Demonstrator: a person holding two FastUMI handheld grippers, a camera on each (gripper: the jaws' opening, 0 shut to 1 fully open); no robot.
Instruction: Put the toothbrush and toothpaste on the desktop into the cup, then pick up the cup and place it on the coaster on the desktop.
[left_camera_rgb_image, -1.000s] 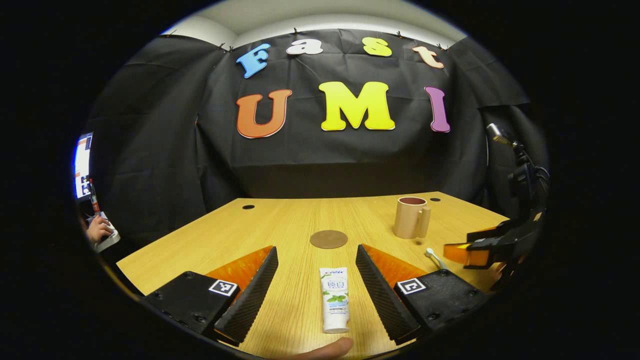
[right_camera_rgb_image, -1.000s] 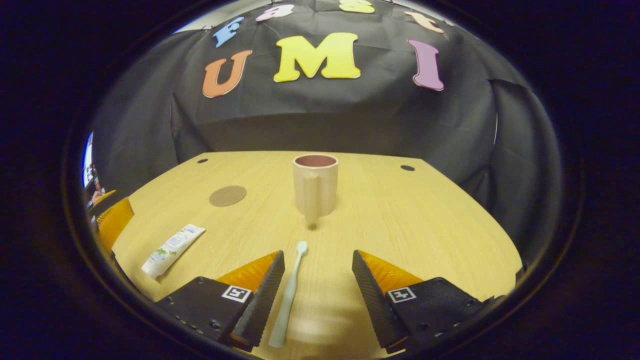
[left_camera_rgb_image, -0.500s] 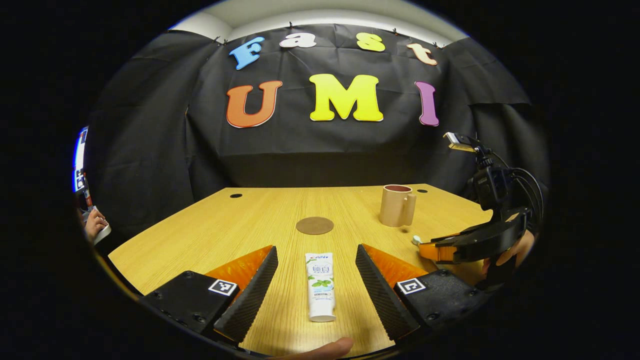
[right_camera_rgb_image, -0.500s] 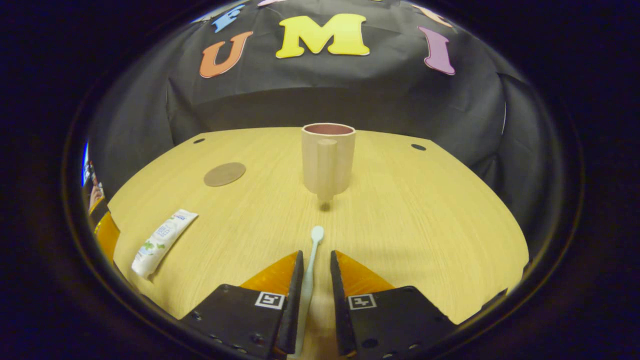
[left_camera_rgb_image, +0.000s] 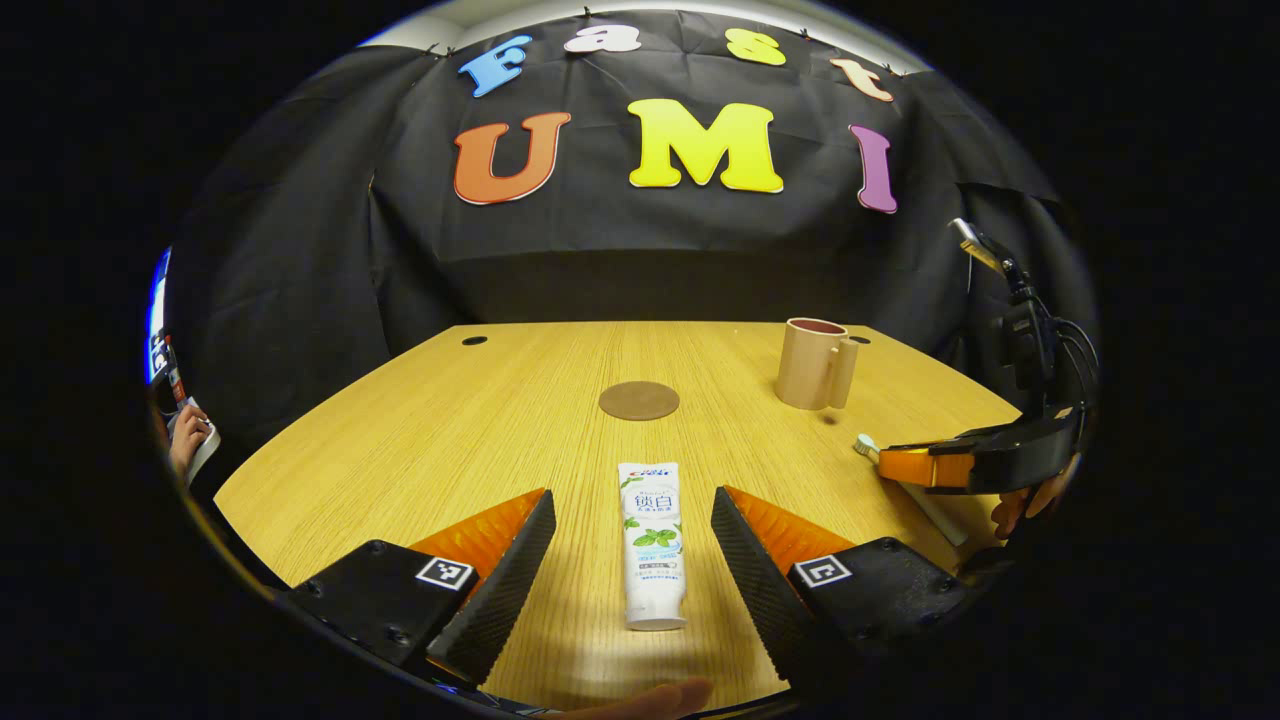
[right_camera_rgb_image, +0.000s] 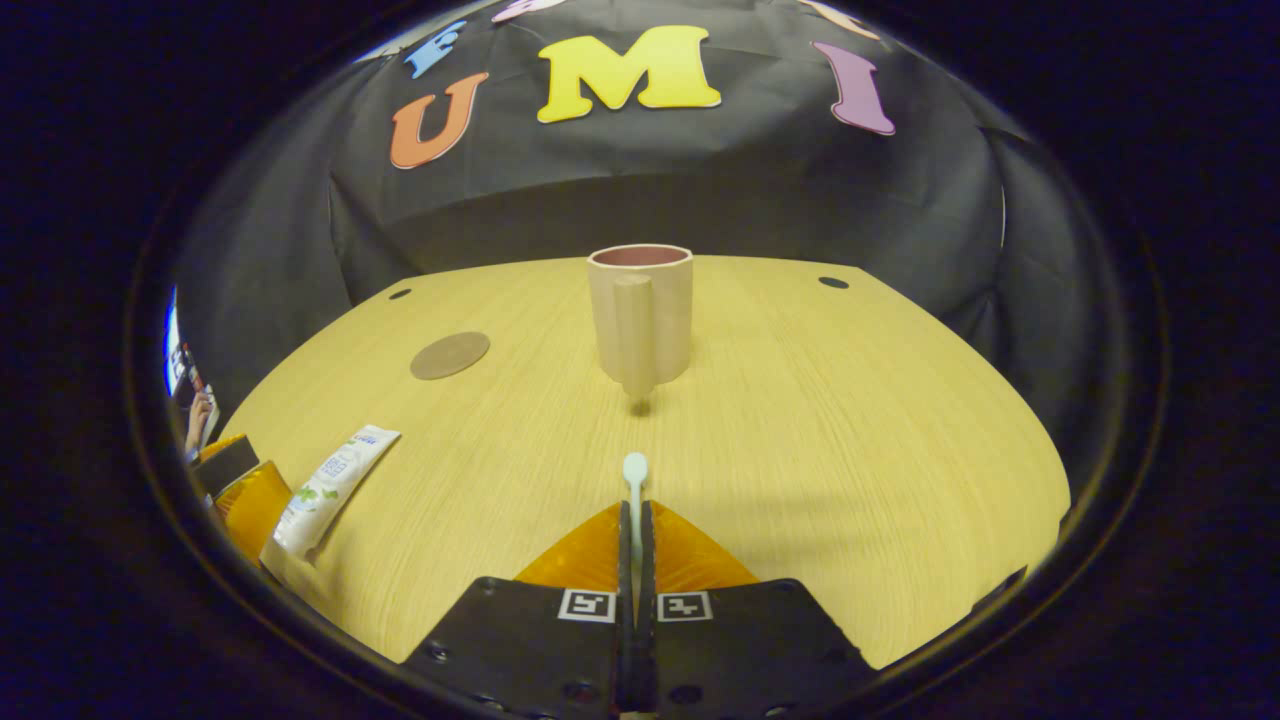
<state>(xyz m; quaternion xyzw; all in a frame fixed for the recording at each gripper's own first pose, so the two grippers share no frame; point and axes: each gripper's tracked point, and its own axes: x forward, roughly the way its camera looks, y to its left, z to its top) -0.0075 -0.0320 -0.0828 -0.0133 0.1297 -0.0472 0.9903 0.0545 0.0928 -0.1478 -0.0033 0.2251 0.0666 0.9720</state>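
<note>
A white toothpaste tube (left_camera_rgb_image: 652, 540) lies on the wooden desk between the spread fingers of my left gripper (left_camera_rgb_image: 633, 535), which is open. In the right gripper view my right gripper (right_camera_rgb_image: 634, 530) is shut on the pale toothbrush (right_camera_rgb_image: 634, 480), whose head sticks out ahead of the fingertips, low over the desk. The beige cup (right_camera_rgb_image: 640, 315) stands upright just beyond, handle toward the camera. The left gripper view has that cup (left_camera_rgb_image: 815, 363) at the right and the right gripper (left_camera_rgb_image: 900, 462) holding the toothbrush (left_camera_rgb_image: 866, 446). A round brown coaster (left_camera_rgb_image: 639, 400) lies mid-desk.
The desk (right_camera_rgb_image: 850, 400) ends at the black cloth wall behind. Cable holes (right_camera_rgb_image: 832, 282) sit near the desk's back edge. A person's hand (left_camera_rgb_image: 185, 445) shows at the far left beside a screen. The toothpaste (right_camera_rgb_image: 330, 490) and left gripper (right_camera_rgb_image: 240, 495) sit at the left in the right gripper view.
My right gripper has shut on the toothbrush handle after standing open around it. My left gripper stays open over the toothpaste, its camera tilted a little further down.
</note>
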